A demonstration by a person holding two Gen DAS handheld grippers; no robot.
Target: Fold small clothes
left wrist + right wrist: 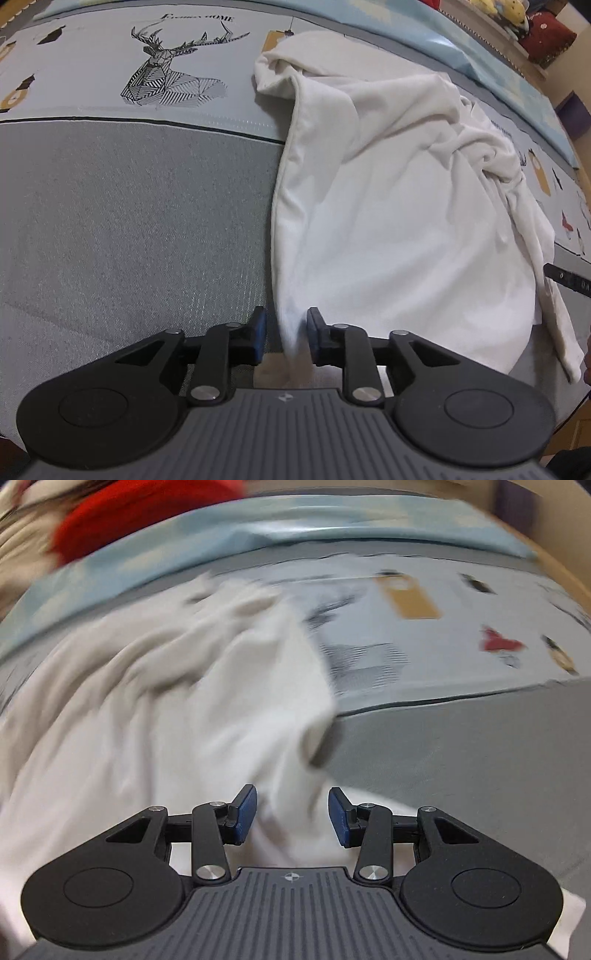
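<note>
A white garment [388, 206] lies rumpled on the grey bedspread [129, 221], its long left edge running toward me. My left gripper [286, 338] is open, its blue pads on either side of the garment's near corner, not closed on it. In the blurred right wrist view, my right gripper [291, 818] is open just above the same white garment [166, 709], with cloth lying between and under its fingers. The tip of the right gripper shows at the right edge of the left wrist view [569, 278].
The bedspread has a printed band with a geometric deer [166, 74] and small animal figures. A light blue sheet [480, 44] runs along the far edge. A red cushion [546, 37] and soft toys sit beyond it.
</note>
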